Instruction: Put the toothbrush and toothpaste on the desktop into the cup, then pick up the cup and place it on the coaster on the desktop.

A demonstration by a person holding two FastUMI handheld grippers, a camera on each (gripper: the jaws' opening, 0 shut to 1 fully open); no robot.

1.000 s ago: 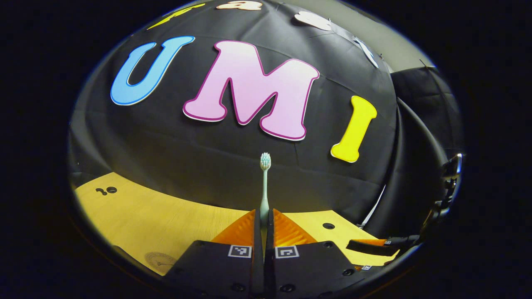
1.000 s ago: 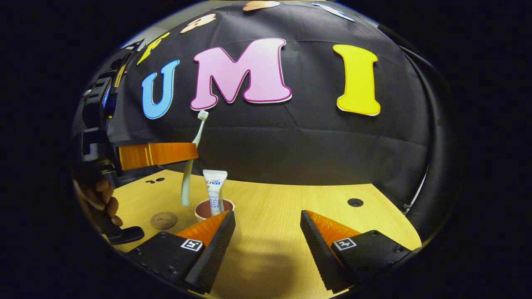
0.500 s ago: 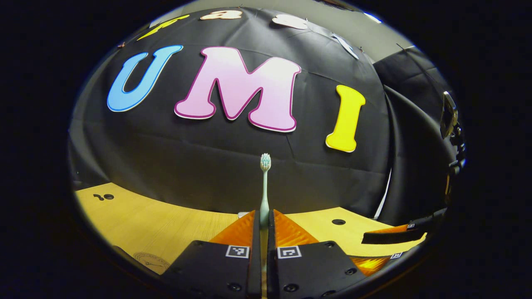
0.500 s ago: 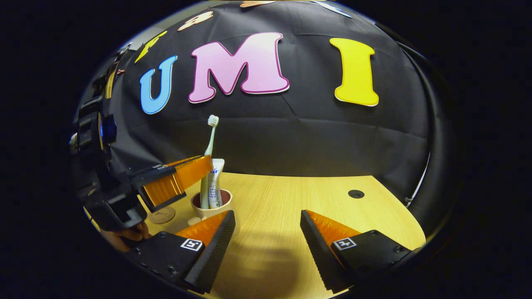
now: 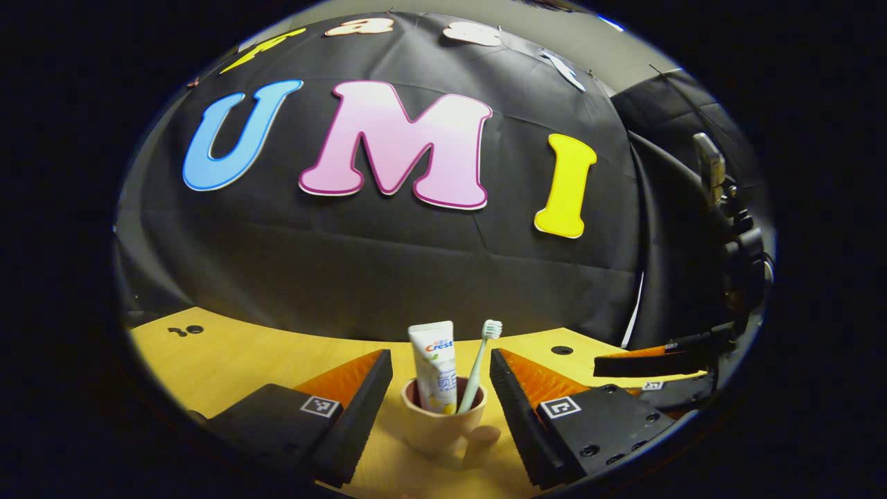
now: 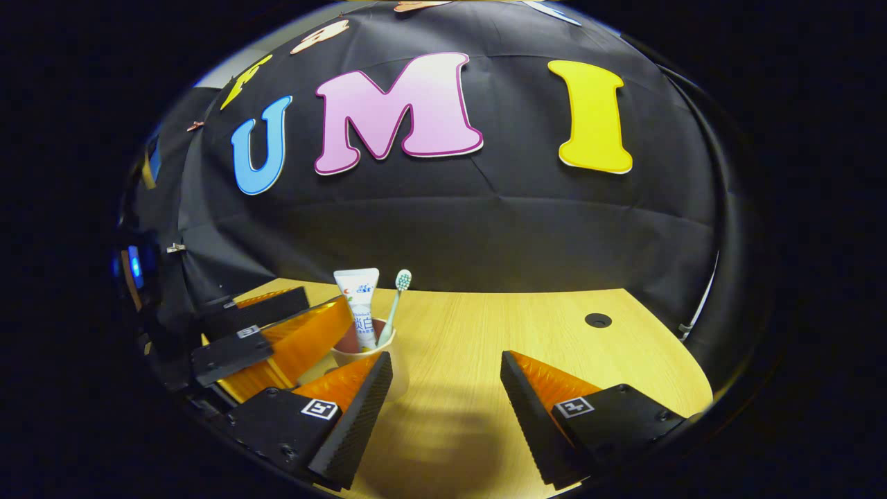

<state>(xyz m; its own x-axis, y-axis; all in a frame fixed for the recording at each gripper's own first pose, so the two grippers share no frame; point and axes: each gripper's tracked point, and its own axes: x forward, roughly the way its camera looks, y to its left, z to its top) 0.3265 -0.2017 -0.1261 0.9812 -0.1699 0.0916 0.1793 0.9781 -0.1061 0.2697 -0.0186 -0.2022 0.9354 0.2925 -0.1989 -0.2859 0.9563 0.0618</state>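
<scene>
A beige cup (image 5: 443,426) stands on the wooden desktop (image 5: 263,353) with the white toothpaste tube (image 5: 433,357) and the pale green toothbrush (image 5: 477,371) upright inside it, bristles up. My left gripper (image 5: 440,367) is open, one finger on each side of the cup and not touching it. In the right gripper view the same cup (image 6: 396,371) sits just behind my right gripper's left finger, holding the toothpaste (image 6: 360,305) and toothbrush (image 6: 393,305). My right gripper (image 6: 445,364) is open over bare desktop, right of the cup. The left gripper (image 6: 326,306) reaches in from the left.
A short handle stub (image 5: 481,440) sticks out from the cup toward me. The desktop has round cable holes (image 5: 561,350) (image 6: 597,320) near the back. The right gripper (image 5: 651,364) sits at the right of the left gripper view. Black cloth walls the back.
My left gripper let the toothbrush go into the cup, opened and came down lower, so its fingers now flank the cup. The right gripper stayed put.
</scene>
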